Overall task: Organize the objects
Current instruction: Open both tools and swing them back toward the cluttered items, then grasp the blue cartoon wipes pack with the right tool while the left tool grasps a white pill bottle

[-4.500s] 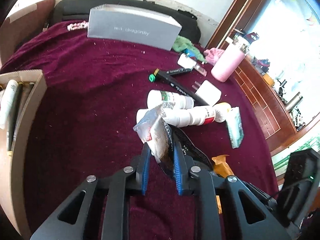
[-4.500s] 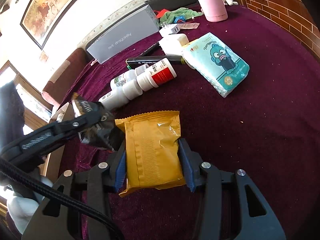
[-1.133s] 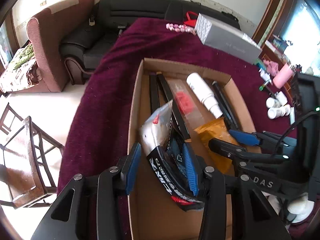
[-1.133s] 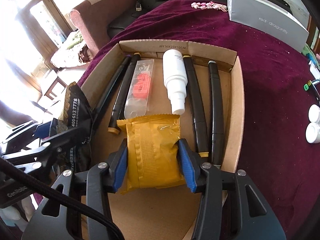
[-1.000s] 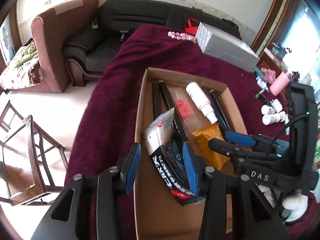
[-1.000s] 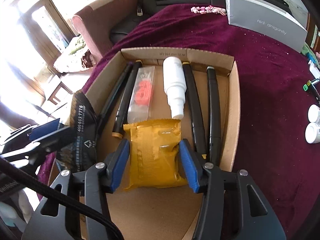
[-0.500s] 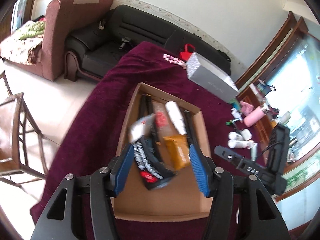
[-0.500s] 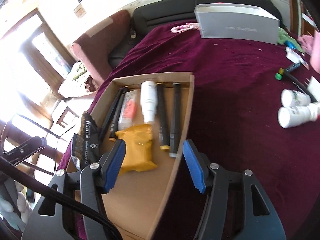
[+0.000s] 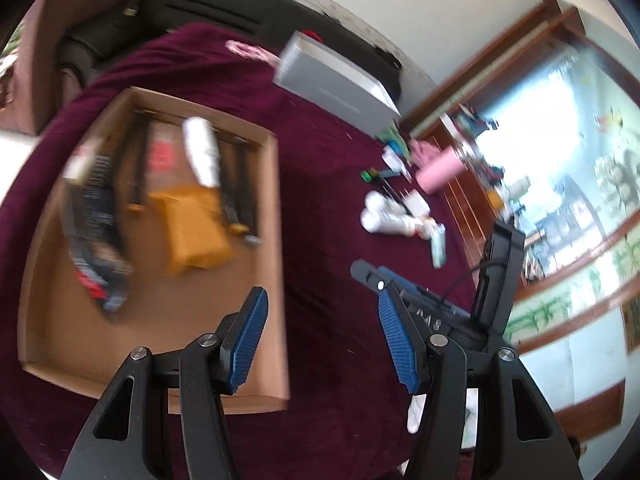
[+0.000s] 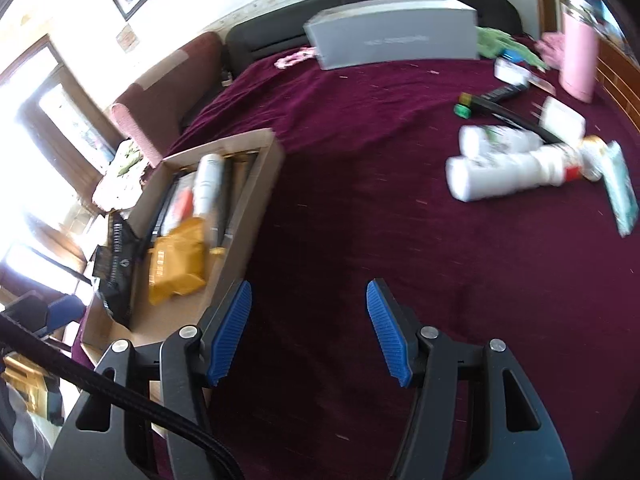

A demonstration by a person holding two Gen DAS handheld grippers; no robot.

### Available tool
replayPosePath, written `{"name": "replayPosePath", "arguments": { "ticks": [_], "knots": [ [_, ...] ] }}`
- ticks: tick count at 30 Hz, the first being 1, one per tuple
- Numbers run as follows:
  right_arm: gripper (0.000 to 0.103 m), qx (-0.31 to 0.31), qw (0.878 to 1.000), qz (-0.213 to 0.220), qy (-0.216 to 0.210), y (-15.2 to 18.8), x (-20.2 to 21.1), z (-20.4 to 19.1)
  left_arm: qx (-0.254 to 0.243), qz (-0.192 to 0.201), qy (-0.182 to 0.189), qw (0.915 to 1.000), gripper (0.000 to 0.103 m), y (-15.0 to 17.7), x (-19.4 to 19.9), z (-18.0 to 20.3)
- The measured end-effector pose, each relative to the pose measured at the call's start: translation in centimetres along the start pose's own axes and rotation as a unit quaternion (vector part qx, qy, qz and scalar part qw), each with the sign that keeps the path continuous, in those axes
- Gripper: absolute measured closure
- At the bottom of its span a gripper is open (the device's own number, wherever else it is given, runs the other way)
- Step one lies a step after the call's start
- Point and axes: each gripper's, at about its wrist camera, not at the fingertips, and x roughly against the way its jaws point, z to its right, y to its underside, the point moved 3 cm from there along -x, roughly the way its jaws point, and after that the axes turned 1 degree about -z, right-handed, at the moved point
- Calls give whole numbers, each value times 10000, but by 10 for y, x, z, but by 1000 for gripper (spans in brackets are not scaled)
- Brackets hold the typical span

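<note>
Maroon cloth [image 10: 400,240] fills most of both views. Grey box [image 10: 394,32] lies at top centre of the right view, upper middle of the left view [image 9: 336,82], near the black sofa [image 10: 280,40]. Pink bottle [image 10: 579,60] stands upright at top right.

Loose clutter at right of the right view: two white bottles [image 10: 500,168] lying side by side and touching, teal pack [image 10: 620,192] just right of them, white block [image 10: 562,120] above, black pen with green cap [image 10: 496,106] above-left. Nothing sits between either gripper and that cluster, only bare cloth.

Vs 0.5 s ago: both views have swung right, and the carton has slid to the left of frame. Vs 1 s ago: both packs are out of the fingers and lie in the carton.

Carton [image 9: 276,200] sits mid-left in the left view, left in the right view [image 10: 260,184]. Inside: yellow pack [image 9: 196,228] at centre, black pack [image 9: 96,248] along the left wall, white spray bottle [image 9: 202,150] at the far end, black pens either side of it, and a clear sleeve with red contents [image 9: 162,156]. All motion-blurred.

Left gripper [image 9: 322,338]: fingers spread wide, holding nothing, left finger over the carton's near right corner. Right gripper [image 10: 308,328]: fingers spread wide, holding nothing, over bare cloth just right of the carton; it also shows at centre right of the left view [image 9: 400,284].
</note>
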Motion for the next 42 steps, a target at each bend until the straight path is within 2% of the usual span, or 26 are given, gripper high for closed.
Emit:
{"name": "replayPosePath", "arguments": {
  "ticks": [7, 14, 18, 22, 25, 29, 31, 36, 38, 39, 41, 42],
  "knots": [
    [44, -721, 9958, 336, 443, -5, 45, 103, -362, -284, 99, 9989, 51, 5, -37, 51],
    [43, -1510, 9786, 888, 1081, -28, 94, 211, -489, -528, 27, 9974, 51, 4, -68, 71],
    [41, -1833, 9709, 1007, 1168, -47, 102, 251, -571, -595, -44, 9966, 51, 0, -82, 80],
    [39, -2044, 9682, 943, 1092, -67, 95, 286, -639, -638, -180, 9957, 51, -5, -97, 86],
    [39, -1965, 9732, 768, 918, -78, 80, 295, -692, -676, -206, 9951, 52, -8, -107, 91],
    [38, -1549, 9840, 638, 605, -78, 65, 281, -823, -682, -315, 9938, 52, -16, -120, 97],
    [30, -1372, 9872, 631, 511, -73, 61, 274, -862, -669, -400, 9932, 52, -22, -128, 99],
    [29, -954, 9901, 694, 764, -63, 53, 260, -871, -631, -664, 9920, 52, -42, -157, 102],
    [39, -919, 9899, 694, 825, -60, 52, 260, -927, -579, -764, 9911, 52, -48, -170, 105],
    [49, -945, 9893, 664, 892, -59, 51, 261, -1026, -518, -829, 9899, 52, -53, -178, 108],
    [56, -971, 9897, 635, 841, -58, 52, 264, -1403, -403, -945, 9848, 52, -59, -193, 117],
    [64, -1031, 9898, 659, 730, -57, 55, 265, -1689, -359, -1038, 9795, 52, -62, -204, 122]
  ]
}}
